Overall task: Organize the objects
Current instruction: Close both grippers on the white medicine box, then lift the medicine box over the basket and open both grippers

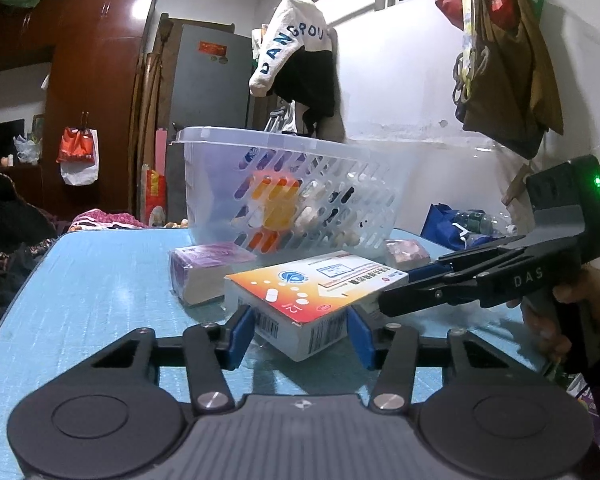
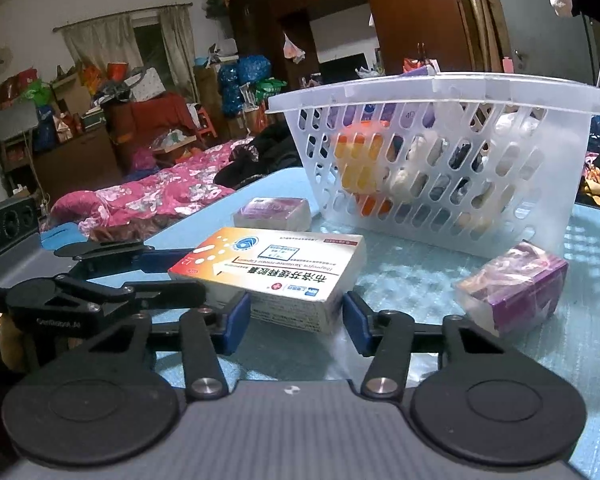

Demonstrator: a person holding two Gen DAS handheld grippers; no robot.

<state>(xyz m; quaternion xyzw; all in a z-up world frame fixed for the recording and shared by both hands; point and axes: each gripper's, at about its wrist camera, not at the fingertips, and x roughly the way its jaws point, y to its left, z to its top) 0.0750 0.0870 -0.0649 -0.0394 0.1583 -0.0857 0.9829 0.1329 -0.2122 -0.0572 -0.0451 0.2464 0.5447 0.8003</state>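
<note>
Both your left gripper [image 1: 300, 330] and right gripper [image 2: 296, 322] clamp the box [image 1: 314, 292] at frame centre; uneven pulling could twist it loose.

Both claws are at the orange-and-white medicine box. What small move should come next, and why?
Probably lift the medicine box straight up off the table. The left claw seems pressed on its near corner, the right claw straddles its other end, and the basket behind has a tall rim to clear.
</note>
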